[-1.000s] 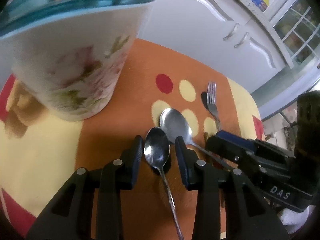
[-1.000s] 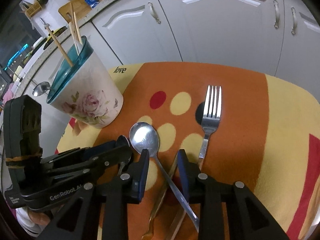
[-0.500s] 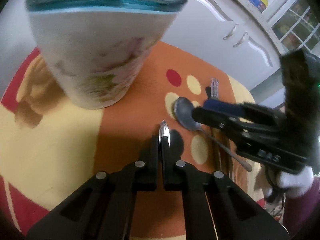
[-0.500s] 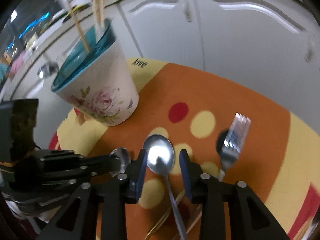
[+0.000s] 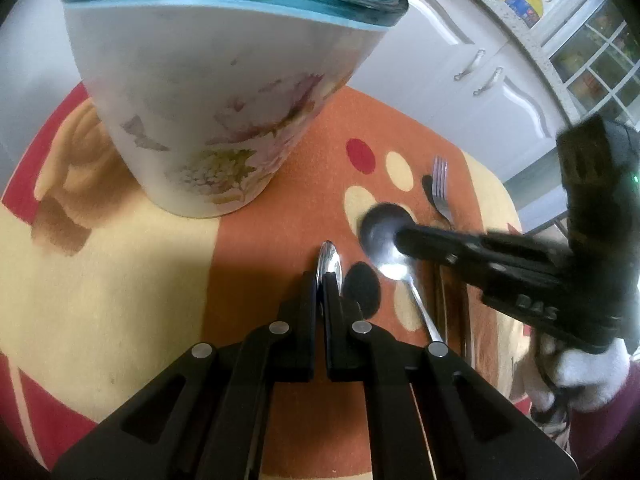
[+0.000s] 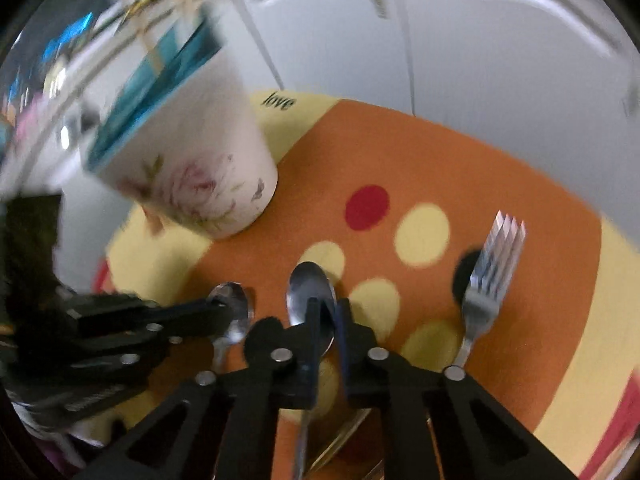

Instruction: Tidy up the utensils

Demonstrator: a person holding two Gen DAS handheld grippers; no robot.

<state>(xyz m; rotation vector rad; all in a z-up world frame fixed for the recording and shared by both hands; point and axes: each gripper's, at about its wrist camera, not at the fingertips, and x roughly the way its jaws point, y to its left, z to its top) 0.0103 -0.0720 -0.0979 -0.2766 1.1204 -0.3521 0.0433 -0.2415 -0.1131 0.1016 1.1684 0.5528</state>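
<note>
My left gripper (image 5: 320, 280) is shut on a small steel spoon (image 5: 329, 259), bowl turned on edge and lifted off the mat; it also shows in the right wrist view (image 6: 232, 308). My right gripper (image 6: 324, 312) is closed around the neck of a larger spoon (image 6: 310, 292), also seen in the left wrist view (image 5: 384, 236). A fork (image 6: 490, 268) lies on the mat to the right. The floral holder cup (image 5: 216, 92) with a teal rim stands ahead left and holds wooden sticks.
The orange, yellow and red dotted mat (image 6: 440, 168) covers a small table. White cabinet doors (image 6: 480, 40) stand right behind it. More metal utensil handles (image 6: 340, 440) lie under my right gripper.
My left gripper closed on the small spoon and lifted it, turning it on edge. My right gripper moved over the larger spoon and closed on its neck.
</note>
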